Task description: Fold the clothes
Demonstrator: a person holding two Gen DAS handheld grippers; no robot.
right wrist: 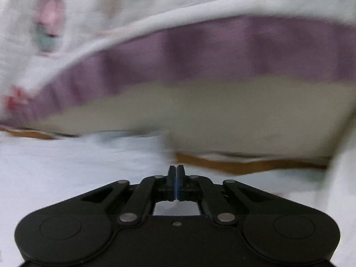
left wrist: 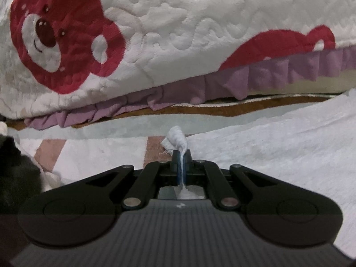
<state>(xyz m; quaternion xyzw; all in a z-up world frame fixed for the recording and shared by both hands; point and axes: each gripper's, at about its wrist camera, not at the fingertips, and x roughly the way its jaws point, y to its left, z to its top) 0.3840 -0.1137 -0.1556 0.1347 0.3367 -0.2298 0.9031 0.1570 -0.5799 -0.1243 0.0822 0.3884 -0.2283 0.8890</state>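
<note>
the left gripper [left wrist: 181, 153] is seen angled downward over a patchwork floor covering [left wrist: 93, 149], with a bed's edge ahead. its fingers [left wrist: 175, 162] are clenched on a corner of a white garment [left wrist: 278, 146]: a thin strip of cloth is pinched between the blue pads, and a small twisted tuft is left sticking up above the tips. from that corner the garment is spread low to the right and toward the camera. at the far left of this view a dark, blurred shape [left wrist: 13, 173] is seen, too unclear to be identified.

only in the left wrist view are the details of the bed shown sharply: a white quilted cover [left wrist: 189, 33] printed with a red bear face [left wrist: 62, 35], a purple ruffle [left wrist: 255, 77] along its lower edge, and a brown-trimmed strip [left wrist: 211, 110] beneath it.

the right gripper [right wrist: 176, 173] is likewise pointed downward toward the bed's side, and its view is smeared by motion blur. here the purple ruffle [right wrist: 200, 51] is shown as a broad band, with a plain beige panel [right wrist: 222, 115] below it that is barely seen from the left. white cloth [right wrist: 66, 166] is spread under and to the left of the gripper, and more white fabric is seen at the far right edge.

the right fingers [right wrist: 181, 178] are pressed fully together, pad against pad, and no cloth is seen between them.
</note>
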